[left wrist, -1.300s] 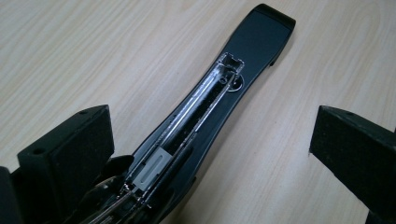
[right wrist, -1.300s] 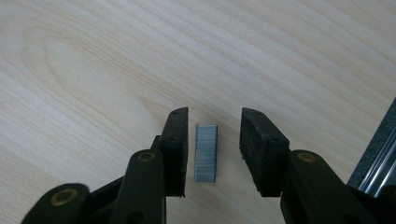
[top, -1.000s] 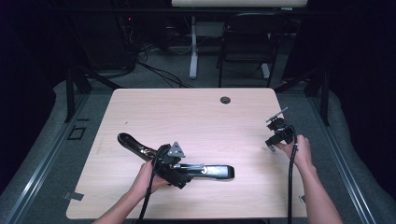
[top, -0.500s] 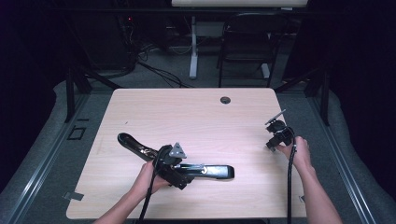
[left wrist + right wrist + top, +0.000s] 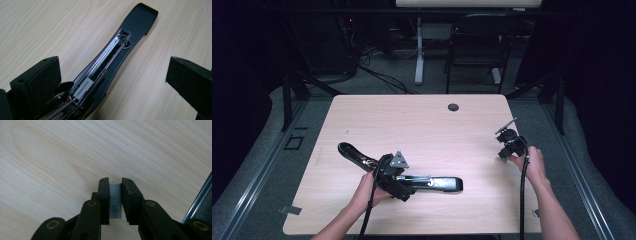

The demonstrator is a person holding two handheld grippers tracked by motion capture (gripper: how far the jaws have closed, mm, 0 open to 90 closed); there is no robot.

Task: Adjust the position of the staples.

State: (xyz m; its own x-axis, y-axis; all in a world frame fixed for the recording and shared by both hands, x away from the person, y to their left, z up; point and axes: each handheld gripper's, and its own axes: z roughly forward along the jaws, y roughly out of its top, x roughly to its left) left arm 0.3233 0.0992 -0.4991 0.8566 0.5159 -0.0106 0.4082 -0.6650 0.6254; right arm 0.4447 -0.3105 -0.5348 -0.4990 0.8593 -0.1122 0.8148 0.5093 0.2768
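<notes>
A pale wooden table point(image 5: 422, 120) stands in a dark room. In the high view, an opened black stapler point(image 5: 412, 175) lies near the table's near-left, its lid swung out to the far left. The left gripper point(image 5: 398, 181) rests over its hinge, and the right gripper point(image 5: 507, 150) sits near the right edge.

In the left gripper view, the stapler's base point(image 5: 110, 62) runs between wide-open pads point(image 5: 40, 80) without touching them; its shiny staple channel looks empty.

In the right gripper view, the jaws have just been closing and now pinch a silvery strip of staples point(image 5: 115, 200). To load it well, I judge the strip should stay level and square, aligned with the channel before lowering.
</notes>
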